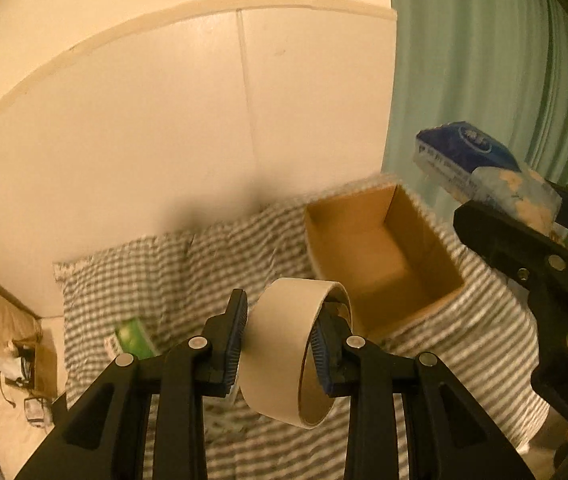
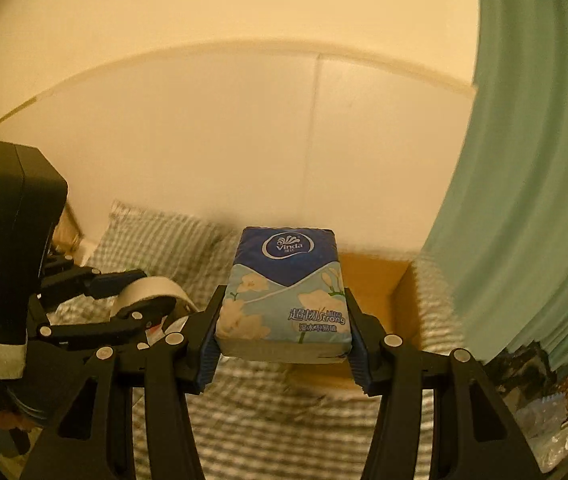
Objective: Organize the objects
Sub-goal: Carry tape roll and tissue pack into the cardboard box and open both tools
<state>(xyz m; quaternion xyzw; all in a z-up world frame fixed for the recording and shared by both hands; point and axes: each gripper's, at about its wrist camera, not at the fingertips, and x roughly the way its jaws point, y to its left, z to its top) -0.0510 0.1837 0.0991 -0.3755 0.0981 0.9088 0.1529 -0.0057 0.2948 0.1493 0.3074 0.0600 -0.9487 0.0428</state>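
Note:
My left gripper (image 1: 280, 344) is shut on a roll of beige tape (image 1: 284, 344), one finger outside the ring and one inside, held above the striped bedspread. An open, empty cardboard box (image 1: 380, 256) stands just ahead and to the right. My right gripper (image 2: 284, 340) is shut on a blue and white Vinda tissue pack (image 2: 284, 296), held above the near edge of the box (image 2: 380, 280). The tissue pack (image 1: 480, 160) and right gripper also show at the right of the left wrist view. The left gripper and tape (image 2: 148, 292) show at the left of the right wrist view.
A green packet (image 1: 134, 338) lies on the checked bedspread (image 1: 164, 264) left of the tape. A cream wall is behind the bed. A green curtain (image 2: 524, 200) hangs at the right. Clutter lies on the floor at the lower left (image 1: 24, 380) and at the lower right (image 2: 544, 400).

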